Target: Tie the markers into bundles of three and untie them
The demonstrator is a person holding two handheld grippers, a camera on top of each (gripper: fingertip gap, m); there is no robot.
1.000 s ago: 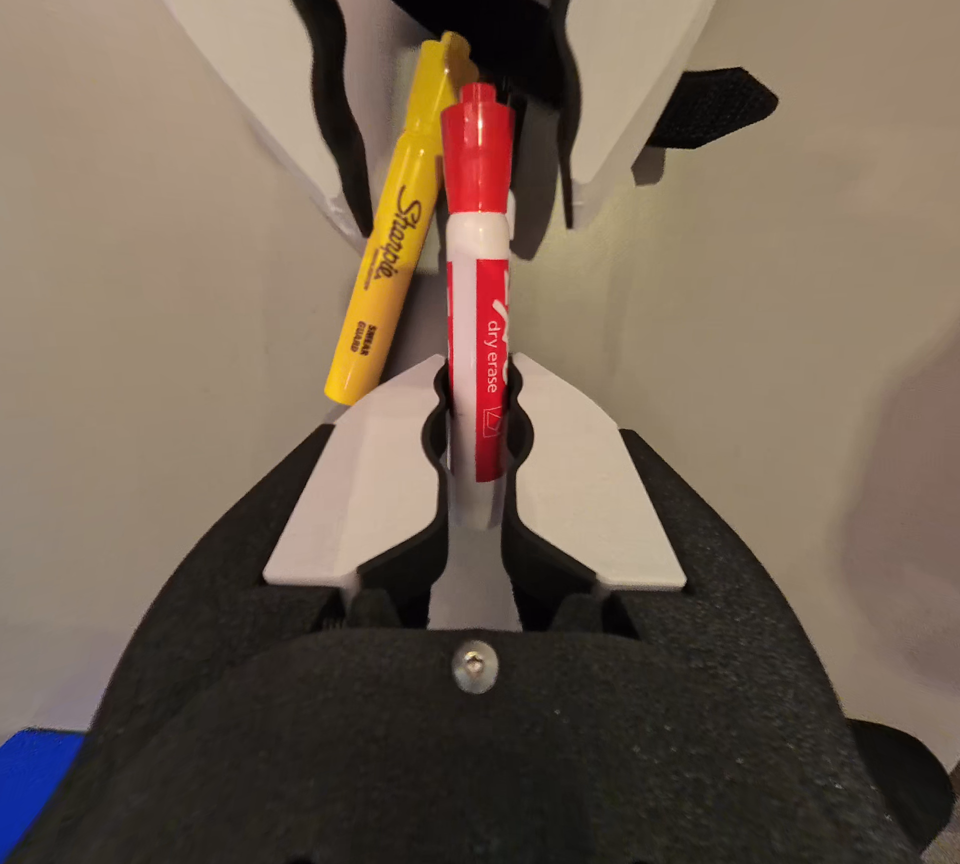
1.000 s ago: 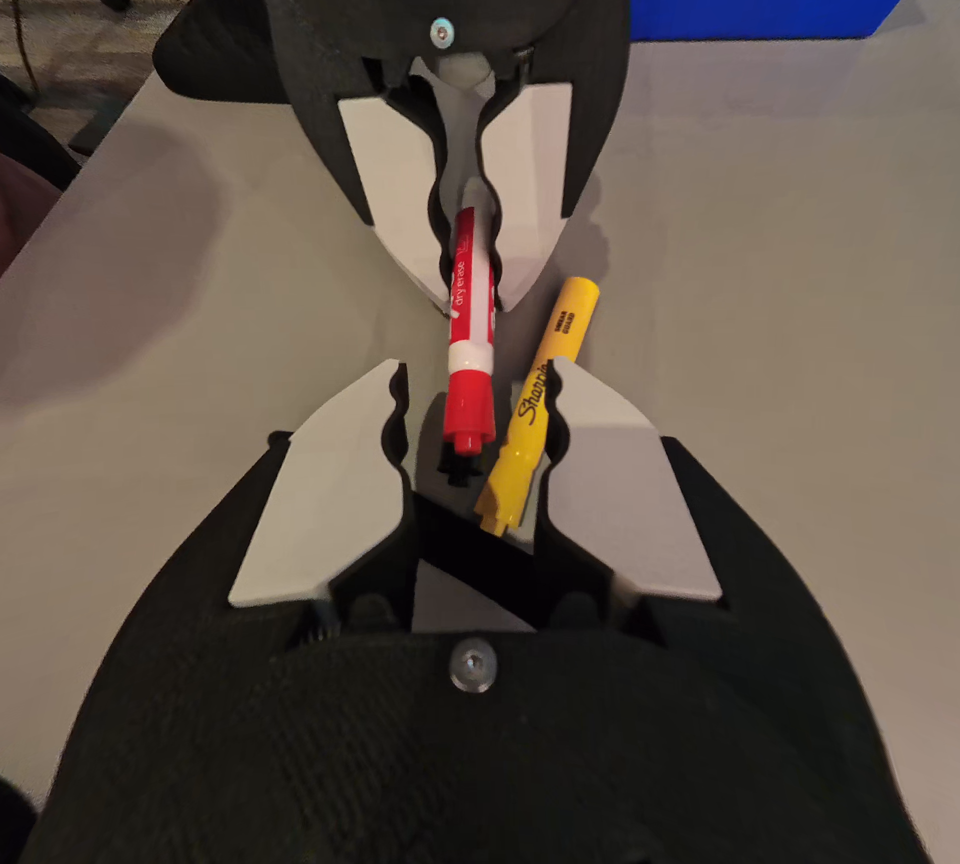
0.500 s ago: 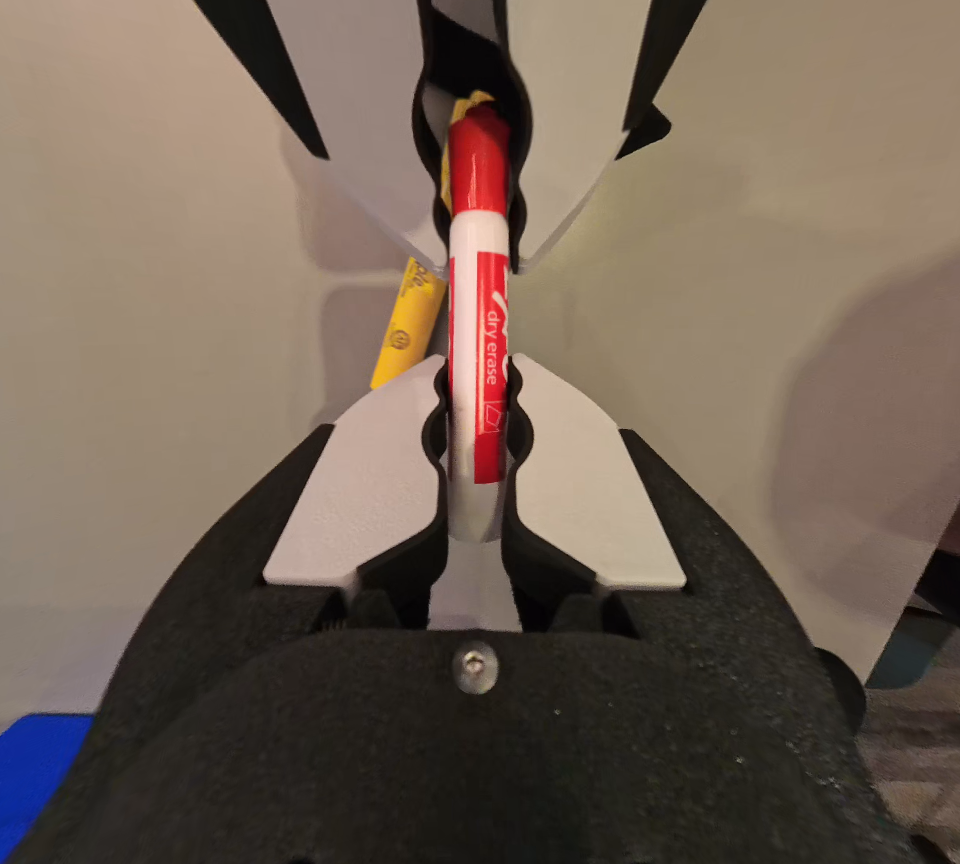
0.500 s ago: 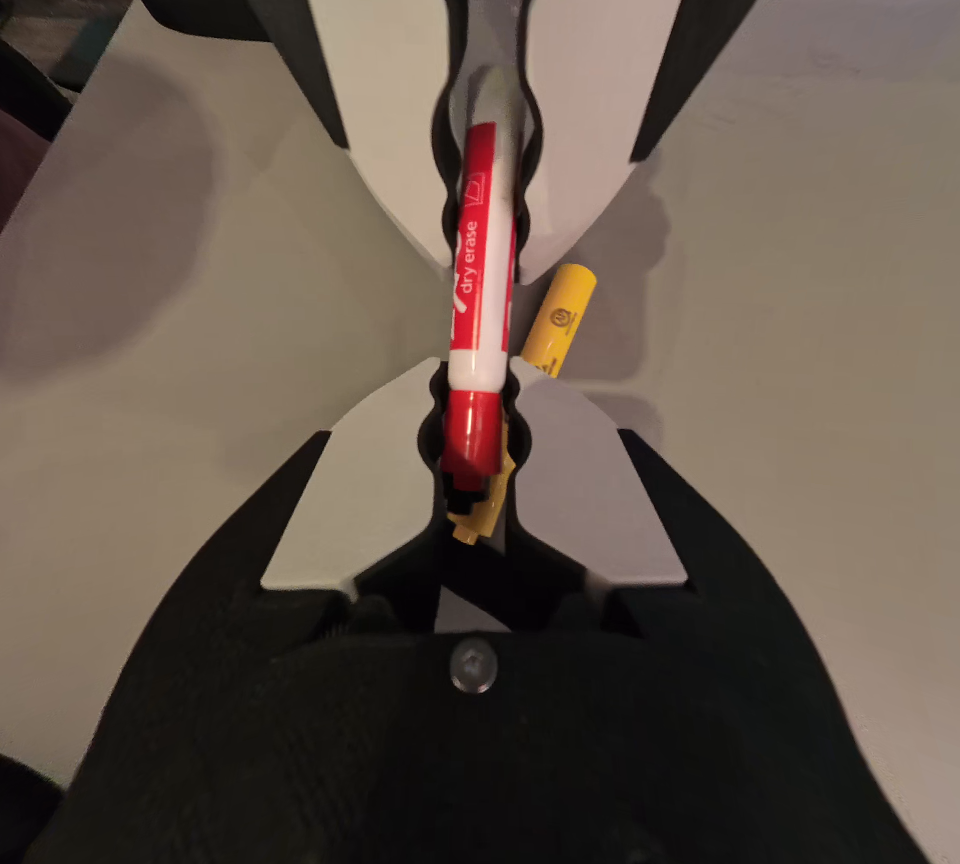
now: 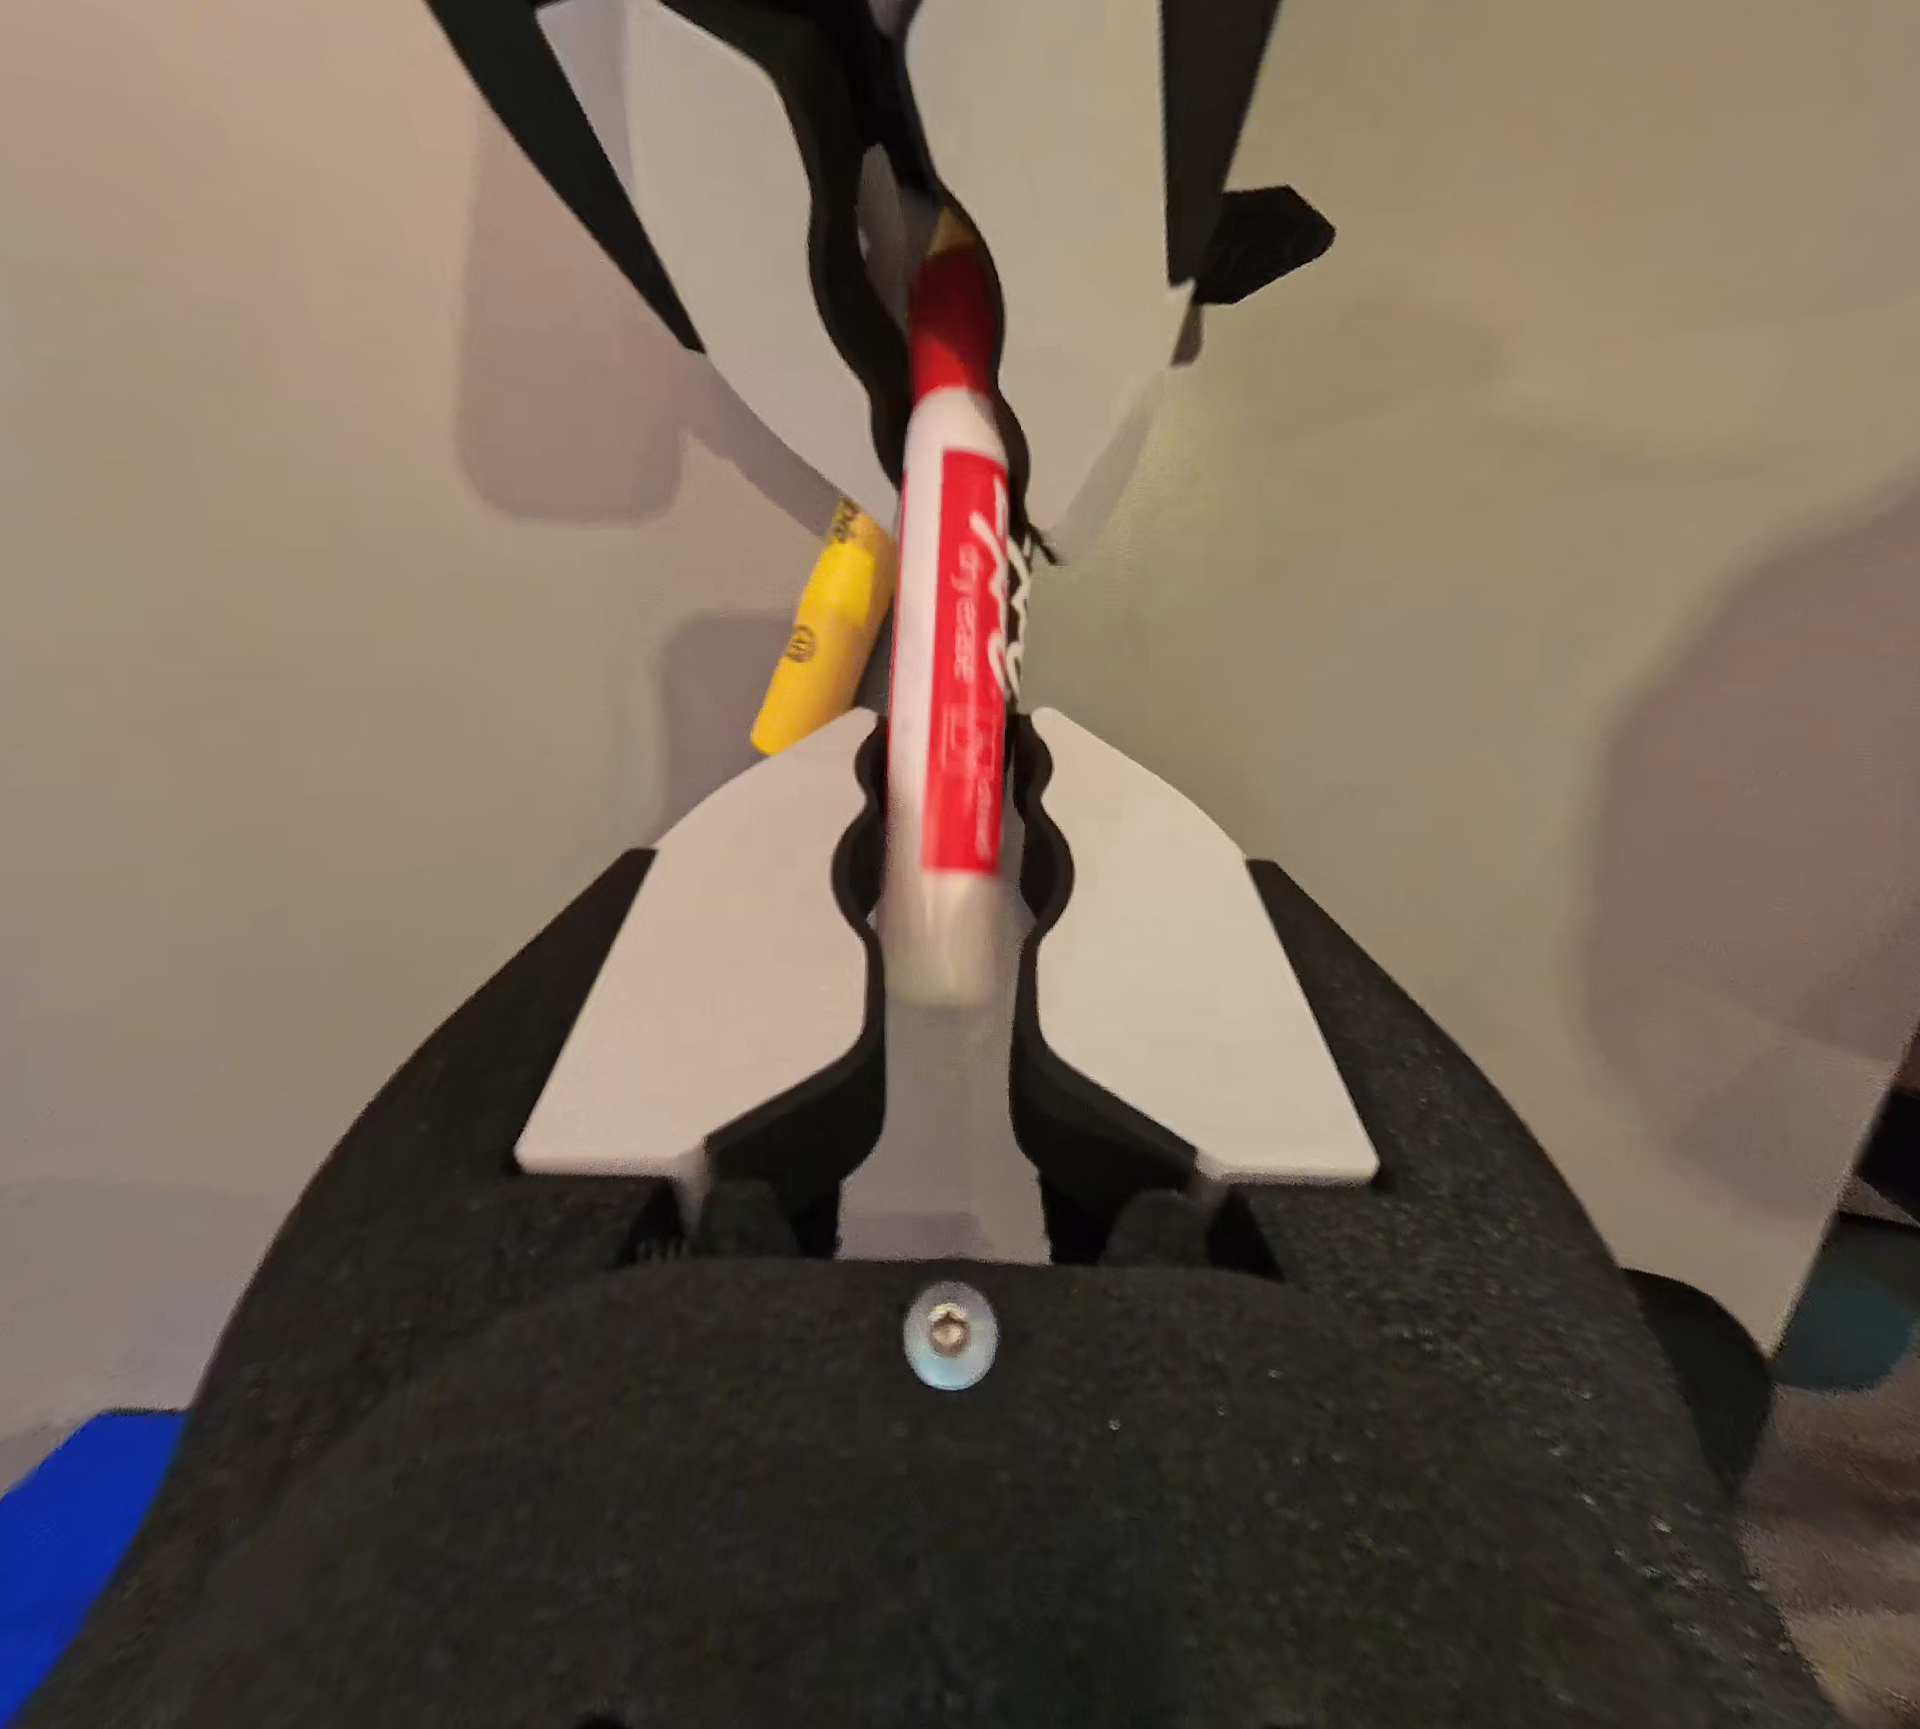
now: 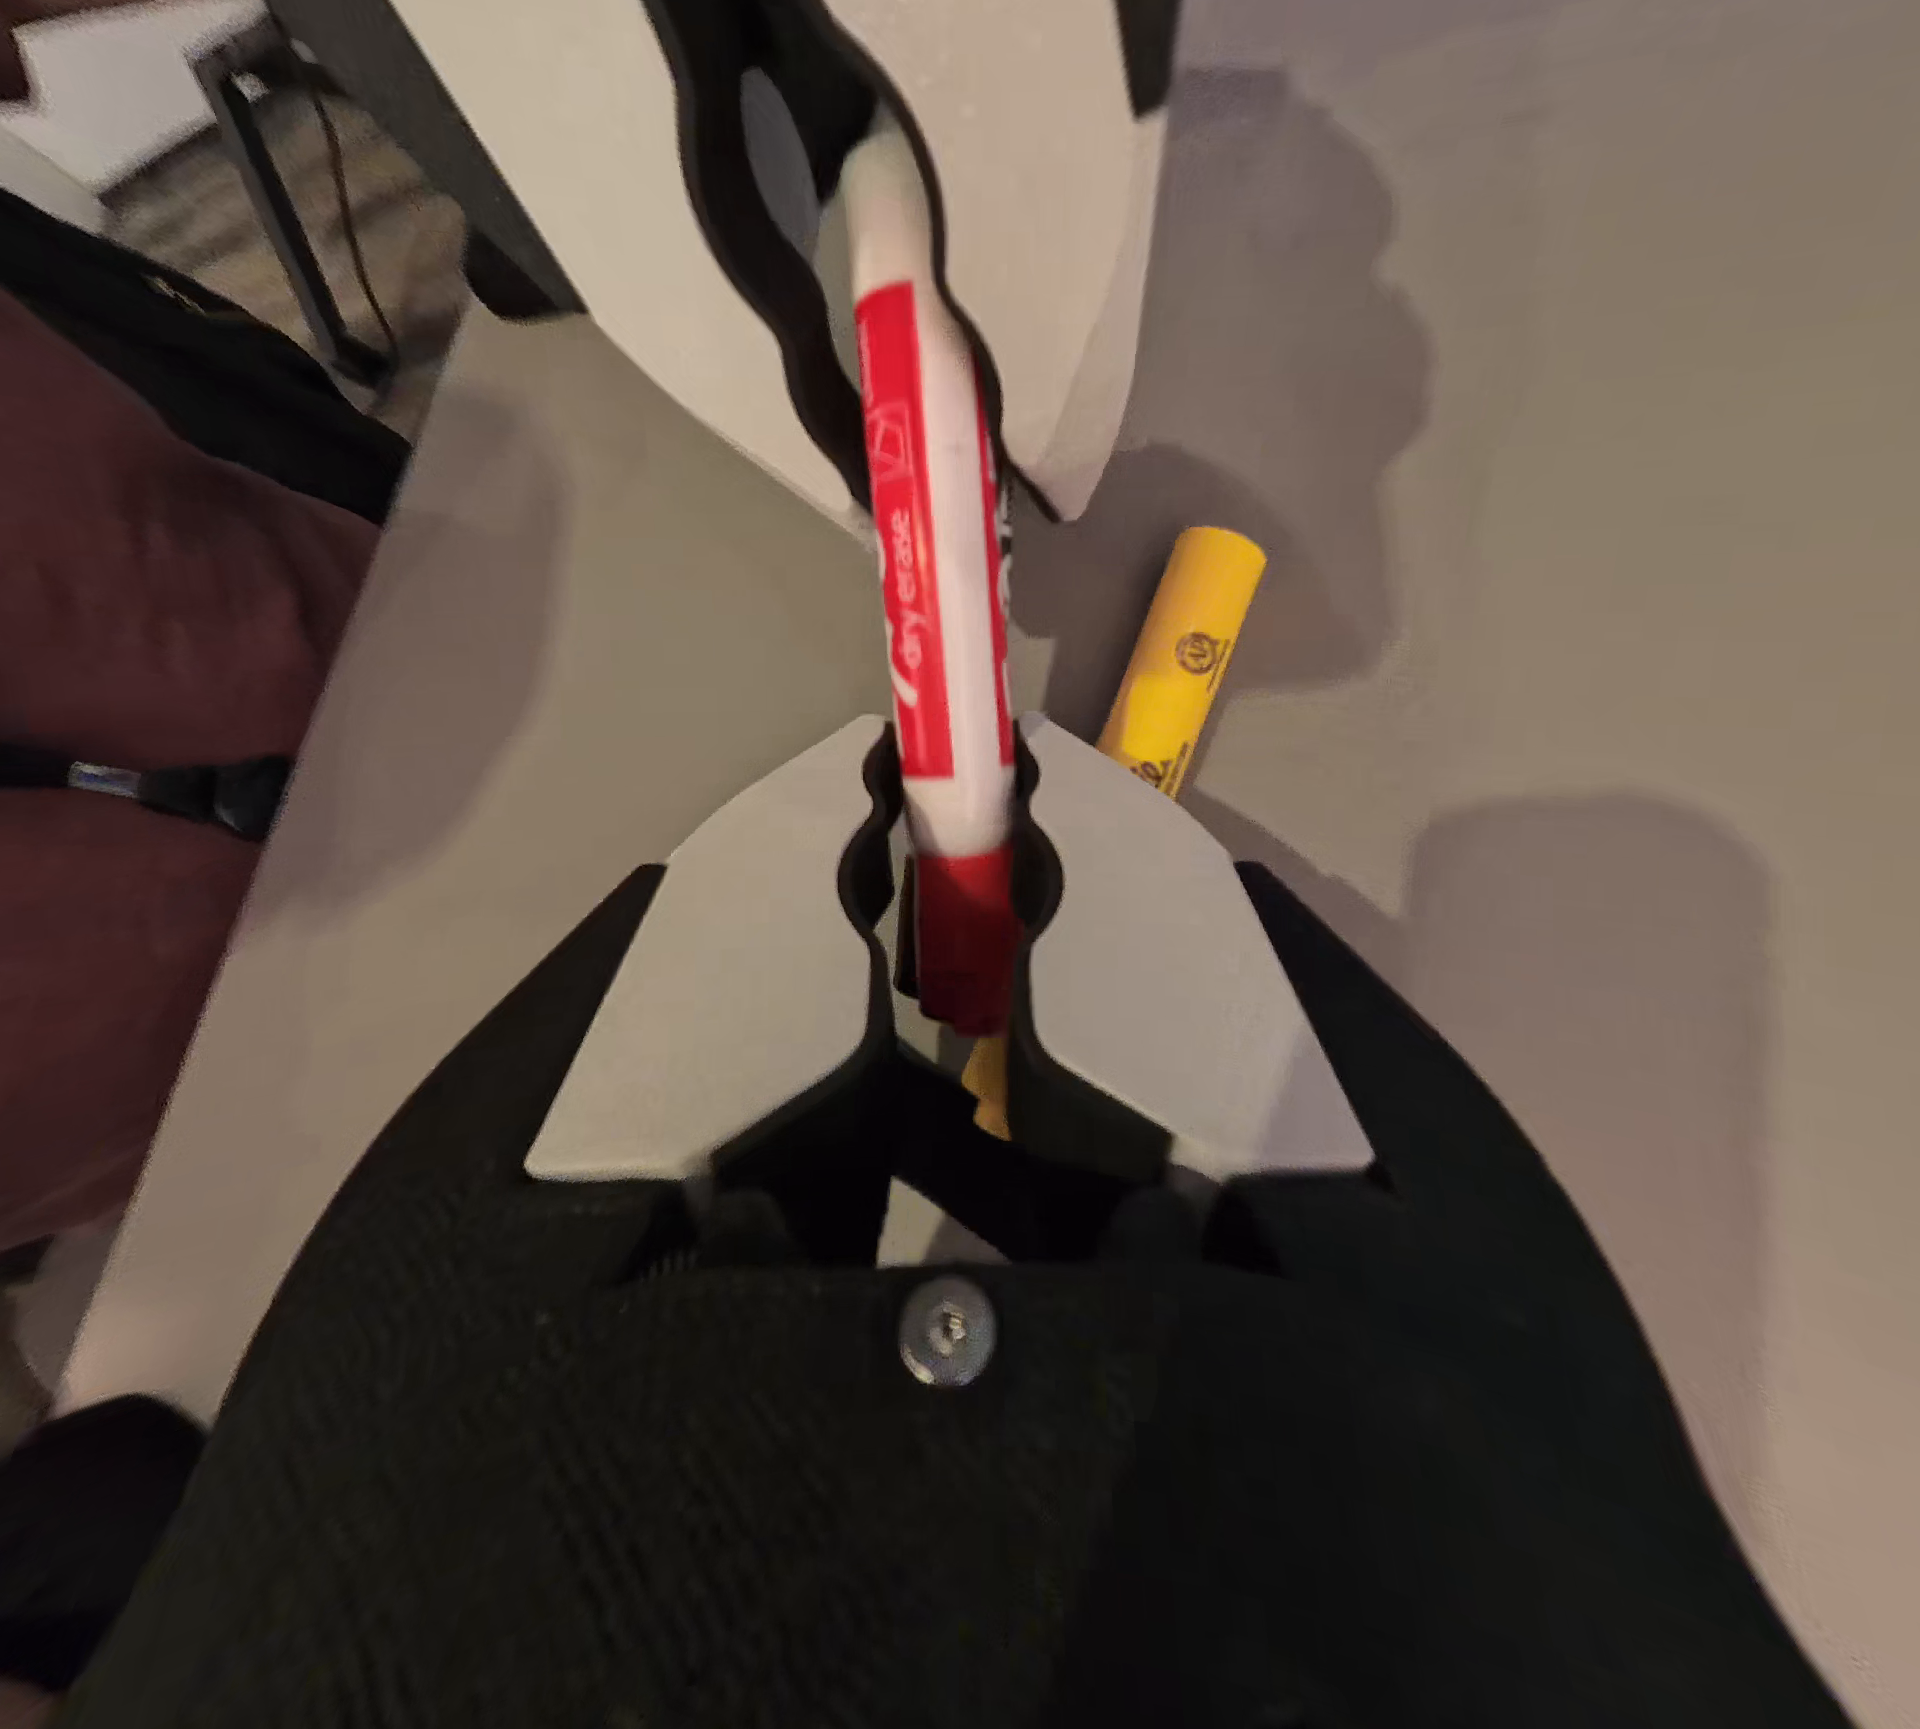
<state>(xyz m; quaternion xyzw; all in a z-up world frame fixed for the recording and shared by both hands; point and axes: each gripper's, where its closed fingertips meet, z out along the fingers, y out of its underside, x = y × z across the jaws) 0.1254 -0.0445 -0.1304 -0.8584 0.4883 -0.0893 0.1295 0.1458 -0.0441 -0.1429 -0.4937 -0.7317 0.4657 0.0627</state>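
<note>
In the left wrist view a blue thing (image 5: 73,1513) shows at the lower left corner, past the table (image 5: 260,432) edge. The yellow marker (image 5: 826,635) lies on the table, its cap end hidden under the right gripper. The left gripper (image 5: 948,729) has its fingers closed on the white tail of the red marker (image 5: 951,661), which is held off the table between the two grippers. A black strap end (image 5: 1262,245) sticks out beside the far gripper.

In the right wrist view a maroon sleeve (image 6: 125,599) and a chair base on the floor sit left of the table. The right gripper (image 6: 951,729) has its fingers closed on the red marker's cap end, with the yellow marker's cap pinched below it; a black strap crosses behind, inside the fingers. The left gripper blocks the red marker's tail.
</note>
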